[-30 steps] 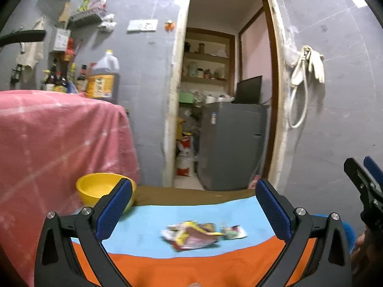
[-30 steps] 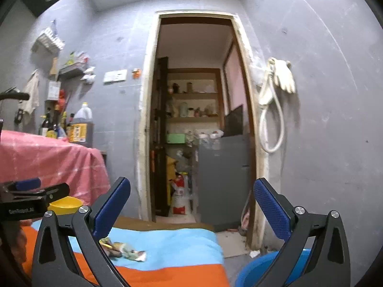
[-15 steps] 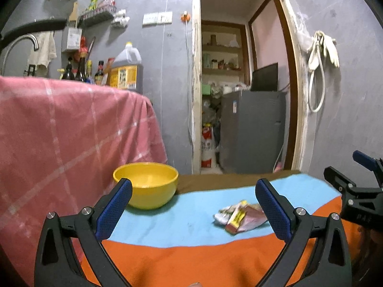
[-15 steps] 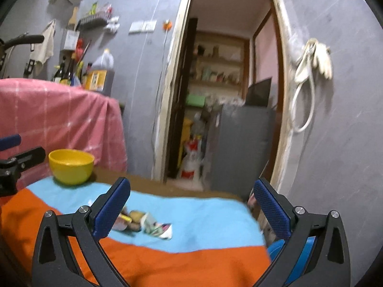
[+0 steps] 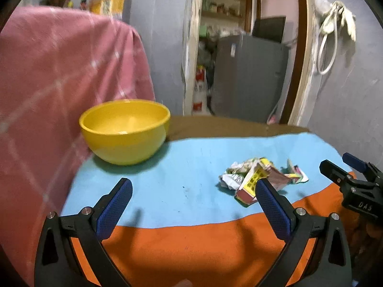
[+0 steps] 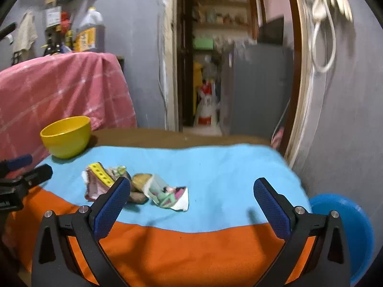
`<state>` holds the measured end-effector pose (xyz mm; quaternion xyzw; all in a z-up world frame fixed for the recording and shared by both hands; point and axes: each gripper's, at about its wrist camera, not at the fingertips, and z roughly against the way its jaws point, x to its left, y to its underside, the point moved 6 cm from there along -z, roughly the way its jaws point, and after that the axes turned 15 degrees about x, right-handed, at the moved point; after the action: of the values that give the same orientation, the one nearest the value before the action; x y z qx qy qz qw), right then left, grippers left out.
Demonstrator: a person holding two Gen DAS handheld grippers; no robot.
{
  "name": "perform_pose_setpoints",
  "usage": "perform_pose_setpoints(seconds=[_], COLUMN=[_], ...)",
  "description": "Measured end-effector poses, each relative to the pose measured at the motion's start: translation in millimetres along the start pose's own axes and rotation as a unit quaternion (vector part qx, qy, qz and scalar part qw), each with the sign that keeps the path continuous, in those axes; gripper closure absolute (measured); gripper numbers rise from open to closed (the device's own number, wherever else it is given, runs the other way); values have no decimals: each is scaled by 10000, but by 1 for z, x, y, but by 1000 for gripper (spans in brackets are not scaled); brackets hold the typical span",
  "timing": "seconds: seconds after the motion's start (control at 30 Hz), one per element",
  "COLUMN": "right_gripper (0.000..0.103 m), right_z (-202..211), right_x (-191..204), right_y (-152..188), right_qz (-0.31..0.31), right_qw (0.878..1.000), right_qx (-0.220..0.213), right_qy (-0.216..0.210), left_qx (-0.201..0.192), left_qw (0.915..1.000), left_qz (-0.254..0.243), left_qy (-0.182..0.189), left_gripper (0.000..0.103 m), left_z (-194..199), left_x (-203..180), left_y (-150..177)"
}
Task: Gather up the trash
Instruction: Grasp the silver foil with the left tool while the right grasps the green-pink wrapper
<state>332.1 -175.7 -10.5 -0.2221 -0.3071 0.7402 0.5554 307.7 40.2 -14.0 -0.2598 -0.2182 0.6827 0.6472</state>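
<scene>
A small heap of crumpled wrappers [image 5: 258, 175] lies on the blue part of the table cloth; it also shows in the right wrist view [image 6: 134, 186]. A yellow bowl [image 5: 124, 129] stands empty at the back left of the table, and it shows in the right wrist view too [image 6: 65, 136]. My left gripper [image 5: 191, 205] is open and empty above the cloth, left of the wrappers. My right gripper [image 6: 191, 205] is open and empty, with its left fingertip just in front of the wrappers. Each gripper shows at the edge of the other's view.
The table cloth is blue at the back [image 6: 215, 167] and orange at the front [image 6: 191, 253]. A blue basin [image 6: 347, 227] sits on the floor right of the table. A pink cloth [image 5: 59, 83] covers a counter on the left. A doorway lies behind.
Both grippers have dropped and tilted down toward the table, so the cloth, bowl and wrappers now sit larger and closer. Both stay open.
</scene>
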Motion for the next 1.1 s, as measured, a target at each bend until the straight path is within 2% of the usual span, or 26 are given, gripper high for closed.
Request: perform_pose_setpoints(seconds=[0.07, 0.2, 0.3, 0.47, 0.6, 0.67, 0.73, 0.77, 0.93, 0.97, 1.0, 1.1], right_gripper=[0, 0, 0, 0, 2, 7, 24, 28, 47, 54, 59, 64], right_z=[-11, -23, -29, -45, -53, -58, -63, -65, -66, -66, -66, -64], right_x=[-5, -4, 2, 8, 4, 4, 7, 9, 18, 17, 17, 14], right_y=[1, 3, 3, 7, 5, 1, -1, -1, 6, 7, 7, 8], right_qz=[-110, -113, 85, 303, 261, 326, 446, 506, 787, 769, 743, 653], right_qw=[9995, 9978, 9966, 9907, 9873, 9867, 9853, 9843, 9802, 9799, 9798, 9796], right_qx=[273, 618, 790, 1306, 1546, 1582, 1642, 1682, 1783, 1786, 1785, 1772], right_qy=[-96, -217, -225, -245, -263, -181, -135, -146, -354, -451, -501, -690], left_qx=[252, 489, 657, 909, 1049, 1081, 1111, 1116, 1123, 1125, 1139, 1109], left_qw=[9996, 9979, 9960, 9917, 9878, 9857, 9843, 9839, 9832, 9832, 9833, 9847], left_qz=[-2, 42, -34, -181, -126, -96, -120, -144, -183, -194, -209, -245], left_qy=[137, 428, 598, 895, 1142, 1290, 1364, 1386, 1430, 1427, 1408, 1324], left_gripper=[3, 4, 12, 42, 57, 66, 71, 74, 81, 86, 86, 89], left_z=[-13, -30, -37, -48, -53, -50, -49, -48, -47, -46, -45, -42], left_x=[0, -2, -8, -14, -14, -13, -14, -15, -17, -17, -19, -21], left_y=[-5, -14, -20, -23, -24, -21, -20, -20, -20, -19, -18, -16])
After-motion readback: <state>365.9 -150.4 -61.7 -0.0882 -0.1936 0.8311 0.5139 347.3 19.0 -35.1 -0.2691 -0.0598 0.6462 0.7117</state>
